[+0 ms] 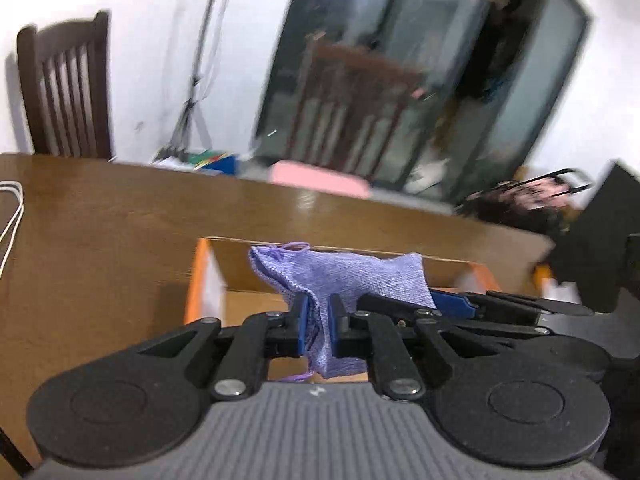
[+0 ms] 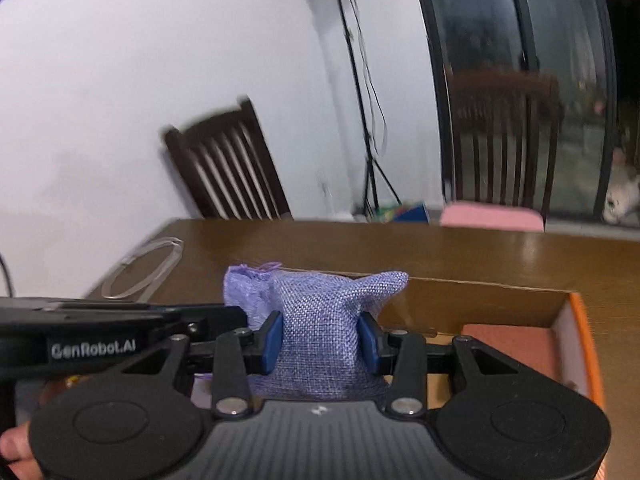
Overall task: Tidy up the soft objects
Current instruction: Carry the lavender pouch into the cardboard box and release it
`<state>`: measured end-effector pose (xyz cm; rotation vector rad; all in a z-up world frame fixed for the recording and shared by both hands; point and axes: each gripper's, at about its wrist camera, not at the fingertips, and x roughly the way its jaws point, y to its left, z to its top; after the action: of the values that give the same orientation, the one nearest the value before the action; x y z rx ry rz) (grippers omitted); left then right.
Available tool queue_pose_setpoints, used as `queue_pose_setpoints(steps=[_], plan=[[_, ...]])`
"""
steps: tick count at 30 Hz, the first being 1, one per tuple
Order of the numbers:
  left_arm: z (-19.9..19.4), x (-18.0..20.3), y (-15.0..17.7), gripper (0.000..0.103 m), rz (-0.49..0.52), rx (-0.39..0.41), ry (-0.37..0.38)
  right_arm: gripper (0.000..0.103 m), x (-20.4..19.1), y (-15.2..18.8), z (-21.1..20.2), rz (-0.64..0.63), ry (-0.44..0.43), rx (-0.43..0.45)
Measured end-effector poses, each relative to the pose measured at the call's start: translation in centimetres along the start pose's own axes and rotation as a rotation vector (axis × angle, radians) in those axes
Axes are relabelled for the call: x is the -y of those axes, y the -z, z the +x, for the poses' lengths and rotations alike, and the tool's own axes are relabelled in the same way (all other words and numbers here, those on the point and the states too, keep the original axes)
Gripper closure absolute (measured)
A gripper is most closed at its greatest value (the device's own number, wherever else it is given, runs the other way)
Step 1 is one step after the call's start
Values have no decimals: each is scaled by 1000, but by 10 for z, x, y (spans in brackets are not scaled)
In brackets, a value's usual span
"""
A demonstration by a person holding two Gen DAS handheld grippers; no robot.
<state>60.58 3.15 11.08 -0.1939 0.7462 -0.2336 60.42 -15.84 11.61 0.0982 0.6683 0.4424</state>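
Both my tools, left [image 1: 319, 330] and right [image 2: 320, 338], clamp the purple pouch [image 2: 320, 320] above the cardboard box [image 2: 480, 304]; only the right view shows the reddish pad [image 2: 516, 344] inside.

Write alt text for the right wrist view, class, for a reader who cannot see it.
The right gripper squeezes a purple woven pouch above an open cardboard box on a brown wooden table. The left gripper reaches in from the left beside the pouch.

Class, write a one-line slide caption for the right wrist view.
Right gripper pinches a purple woven pouch above an open cardboard box on a wooden table.
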Motion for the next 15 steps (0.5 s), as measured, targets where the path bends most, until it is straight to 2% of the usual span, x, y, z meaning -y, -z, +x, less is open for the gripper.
queue_pose_setpoints(steps=[3,6,7,8,10,13,15], plan=[[35,-14,-8,90,15,-35,-76,63,18,-9,55,91,-14,-94],[52,-26,-10,75,32,-61,-112,63,30,-11,98,179,-16,-162],[55,-30,-10,69,27,-78,-105,62,31,-8,106,188,-12,-178],[58,-34,-10,67,16,-91,-92,62,31,-5,115,195,5,-191],[55,-36,-8,64,15,-99,-59,60,33,0,123,209,5,-210],[47,-34,-8,58,43,-83,-61,57,36,2,119,225,10,-199],[37,-32,-10,58,50,-70,-60,53,34,2,113,216,28,-198]])
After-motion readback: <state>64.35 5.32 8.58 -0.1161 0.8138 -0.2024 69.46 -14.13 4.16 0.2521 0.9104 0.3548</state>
